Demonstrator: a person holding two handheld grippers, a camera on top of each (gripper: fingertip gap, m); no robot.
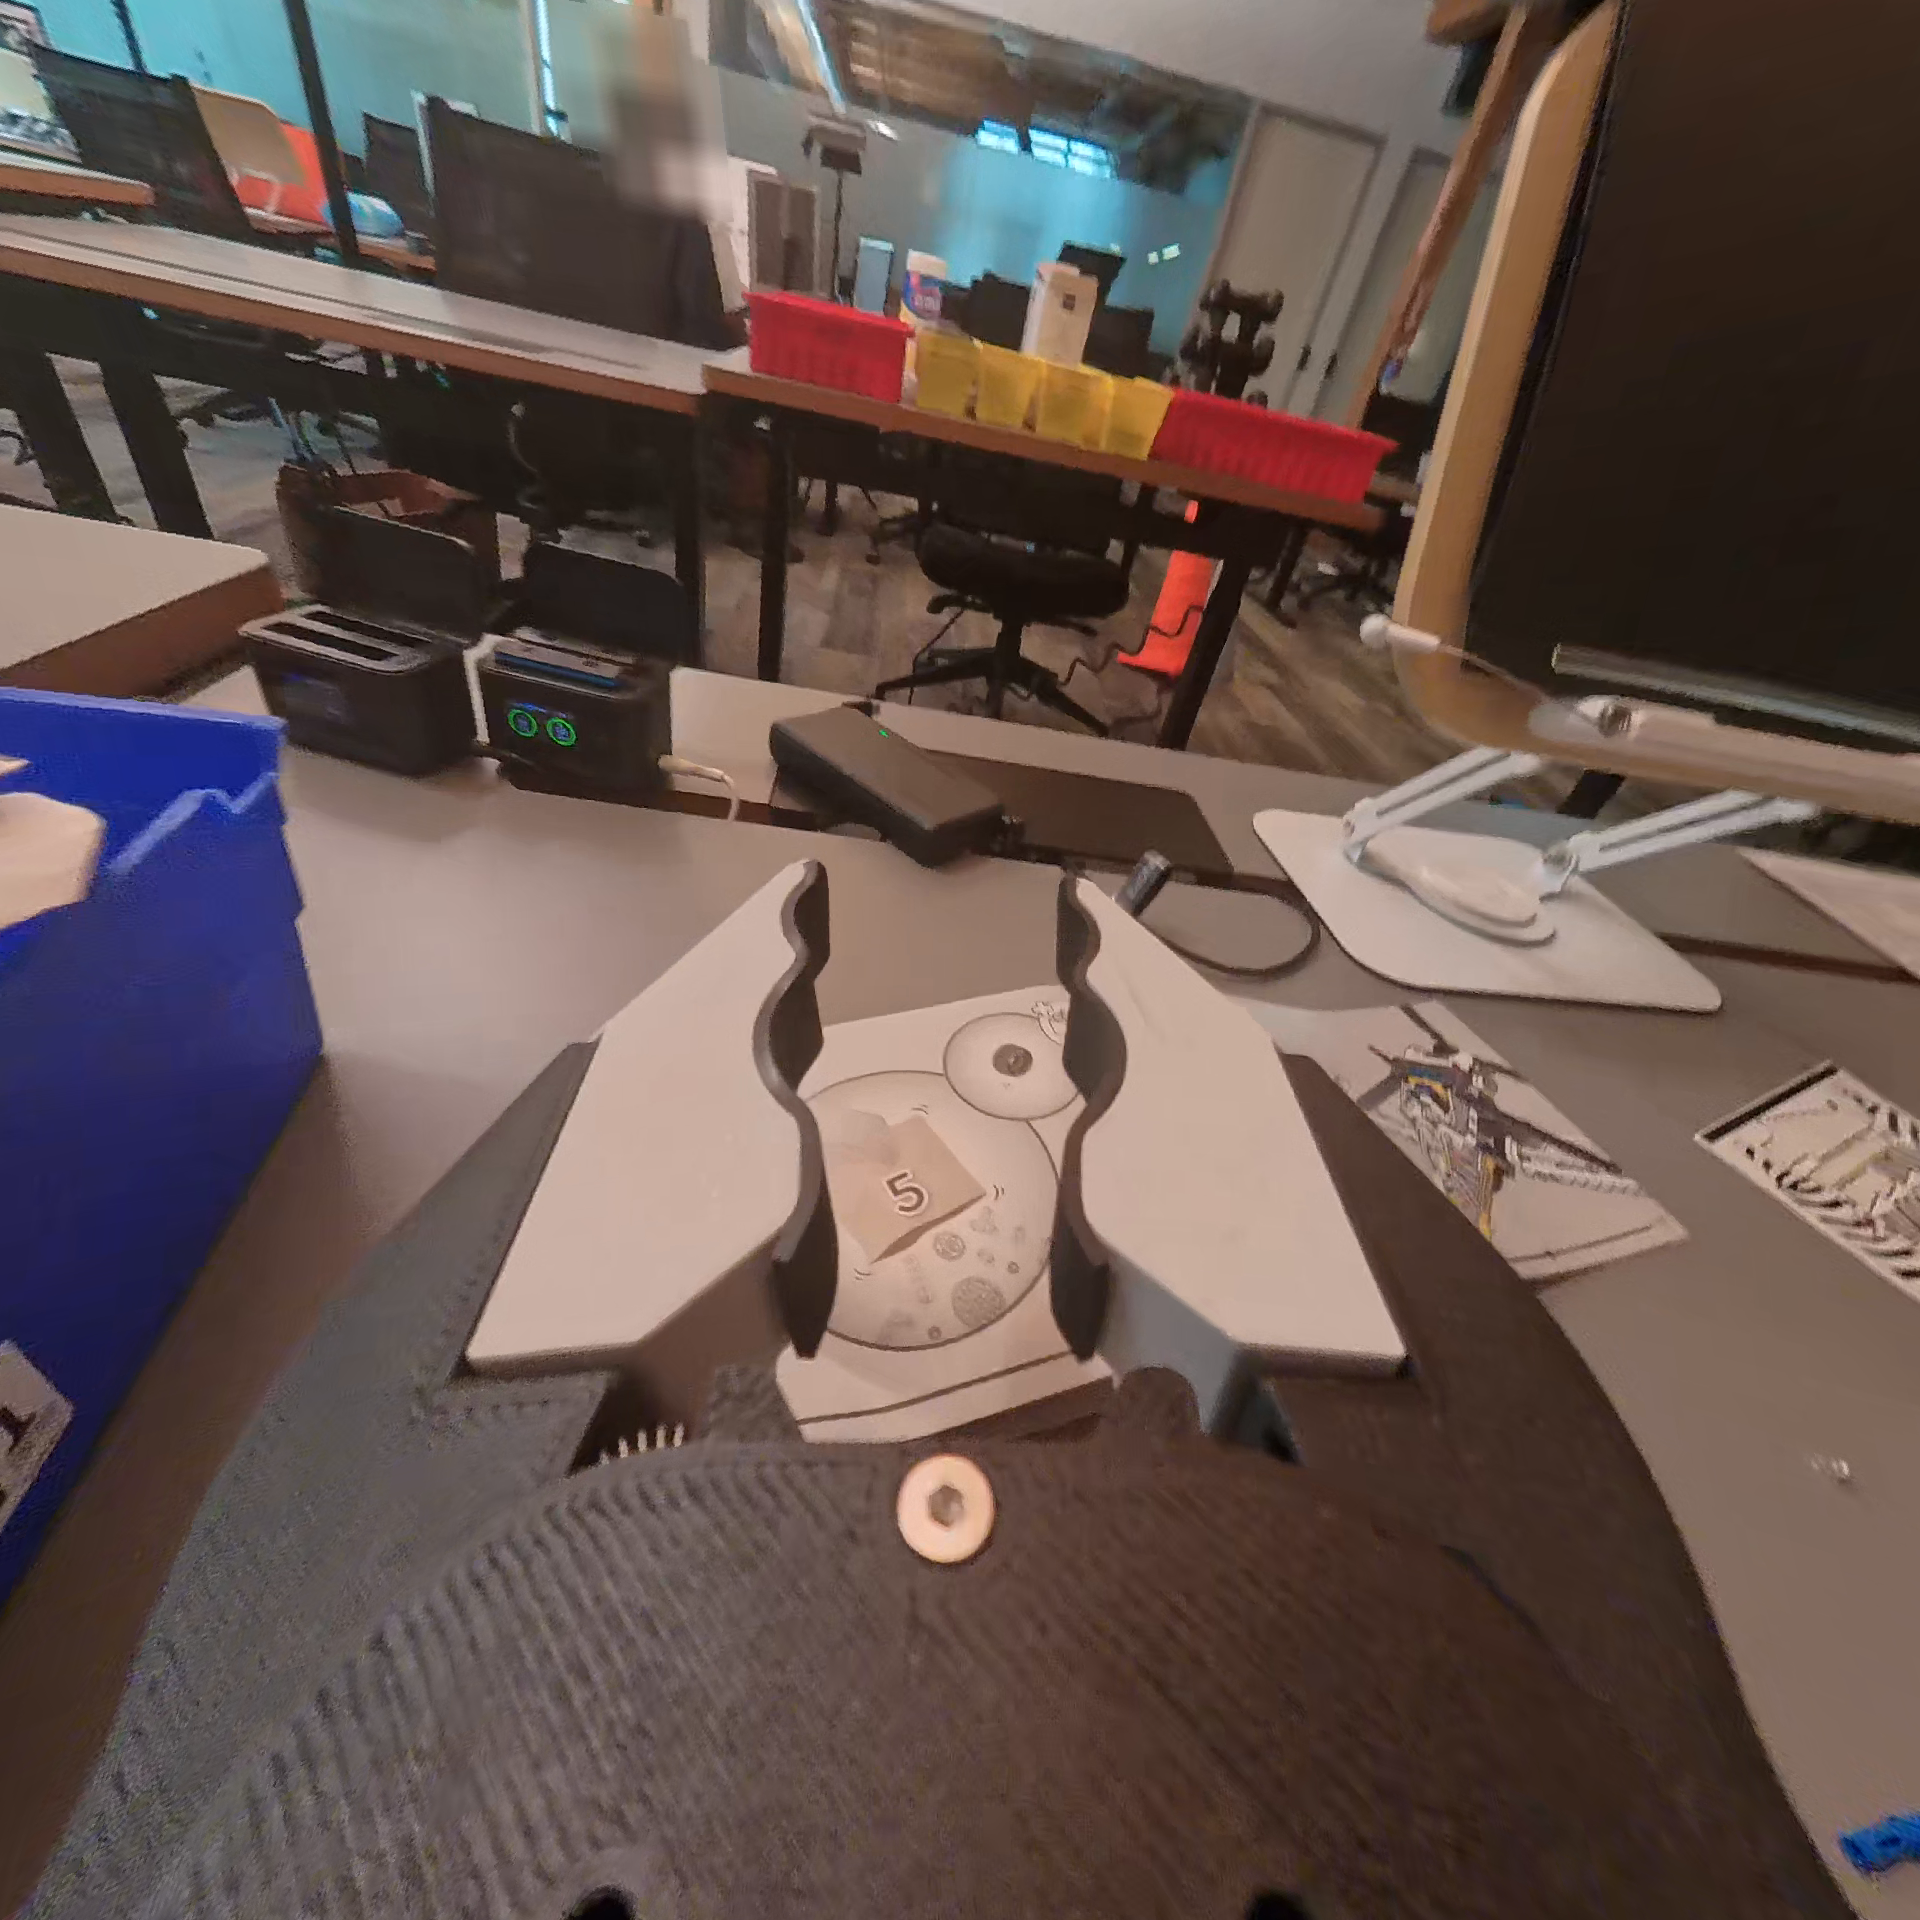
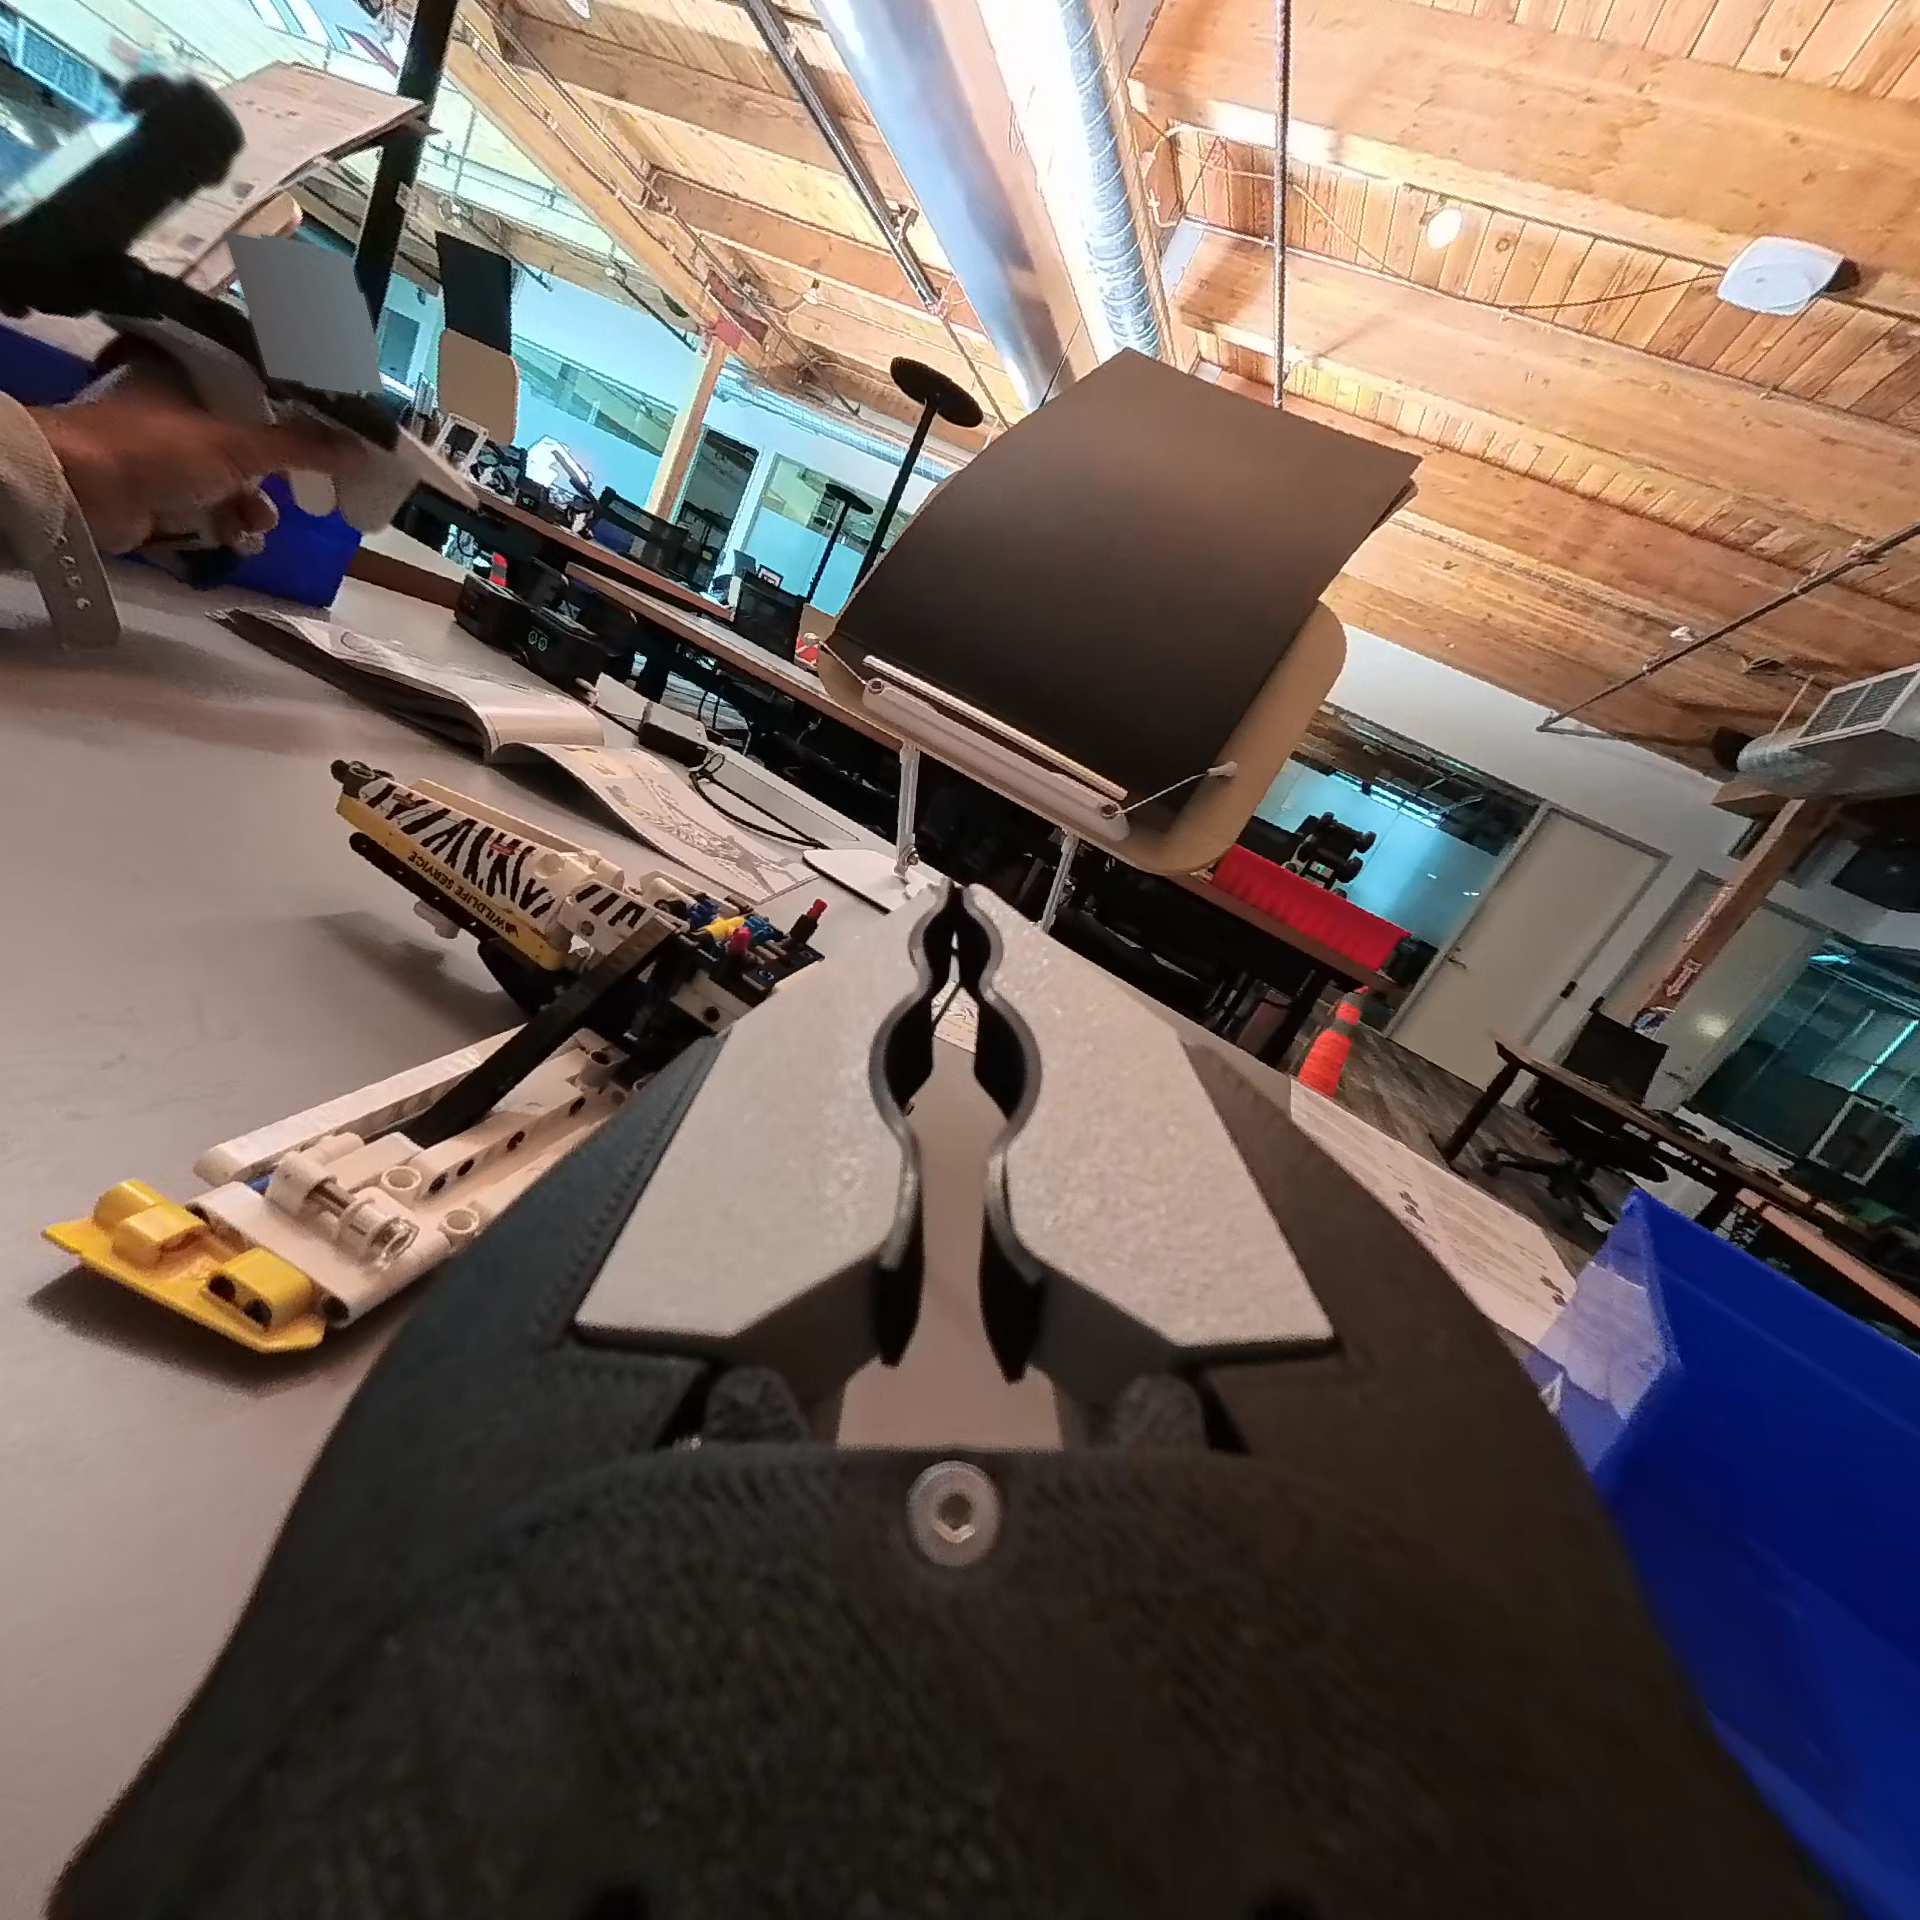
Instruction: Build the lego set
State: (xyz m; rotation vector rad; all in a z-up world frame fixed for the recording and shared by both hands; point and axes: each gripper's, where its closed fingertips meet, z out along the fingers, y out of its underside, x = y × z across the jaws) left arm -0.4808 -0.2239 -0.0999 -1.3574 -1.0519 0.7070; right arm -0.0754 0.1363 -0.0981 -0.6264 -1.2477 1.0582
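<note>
Right, my left tongs (image 1: pixel 940 914) hang open over the instruction booklet (image 1: pixel 935 1195), my right tongs (image 2: pixel 954 914) shut on nothing. The half-built model (image 2: pixel 520 914) lies on the table (image 2: pixel 156 883) left of them — light, rigid, likely brittle at the joints. I'd take it by the striped body, not the thin white beams.

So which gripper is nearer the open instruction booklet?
Left. The left gripper hovers open right over the instruction booklet; the right gripper, shut, is off beside the lego model.

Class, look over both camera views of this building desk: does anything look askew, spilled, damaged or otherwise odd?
Only one thing stands out: the half-built white, yellow and black zebra-striped brick model rests tilted on the grey desk, propped on its own parts rather than standing level. Nothing looks spilled or broken.
</note>
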